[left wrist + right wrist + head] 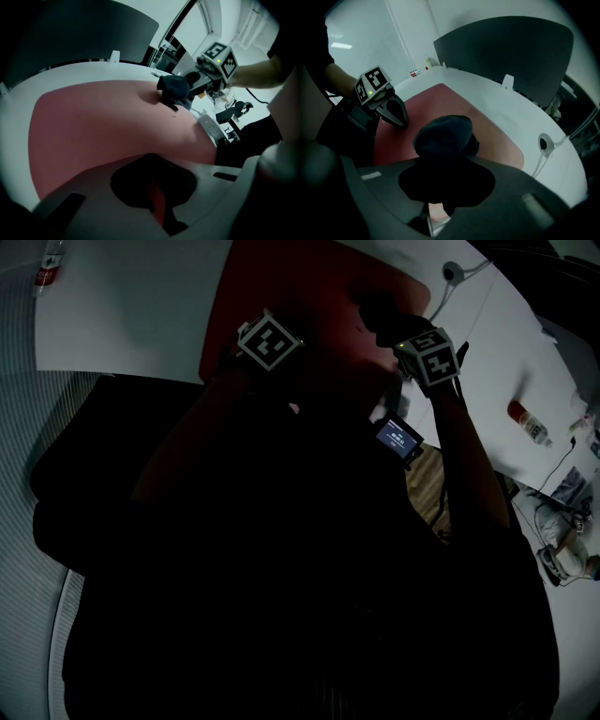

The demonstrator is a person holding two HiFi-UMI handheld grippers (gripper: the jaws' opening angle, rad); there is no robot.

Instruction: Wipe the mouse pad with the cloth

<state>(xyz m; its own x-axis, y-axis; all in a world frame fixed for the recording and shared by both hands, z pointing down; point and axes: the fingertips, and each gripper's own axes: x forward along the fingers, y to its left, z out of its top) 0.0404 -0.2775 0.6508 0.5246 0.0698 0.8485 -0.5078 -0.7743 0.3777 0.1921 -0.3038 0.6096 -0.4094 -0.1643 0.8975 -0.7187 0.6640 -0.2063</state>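
Mouse pad [281,277]: large, red, plain, rounded corners. Lies flat on the white table [141,306], in front of the person. Its long axis appears to run side to side along the table's near edge. The near edge is hidden by the person's body in the head view. Surface looks smooth and matte, and no marks can be made out in the dim light.

Cloth [443,133]: dark and bunched into a rounded wad. It sits on the pad's right portion, touching the red surface. It looks near black, and its folds are hard to read.

Right hand-held gripper [187,89]: jaws clamped on the cloth. The wad fills the space between them and bulges out ahead. Marker cube faces up.

Left hand-held gripper [396,117]: jaws drawn together into a narrow wedge. The tip is down on the pad's left portion, near its near edge. In its own view only a thin sliver of red shows between the jaws. Cannot tell whether it pinches the pad or only presses on it. The two grippers are apart, with bare pad between them.

Around: dark panel [511,56] stands behind the table. A small bottle [49,266] with a red label is at the far left. A second bottle [530,423] lies to the right. A round white fitting [544,143] with a cable sits beyond the pad's right end.
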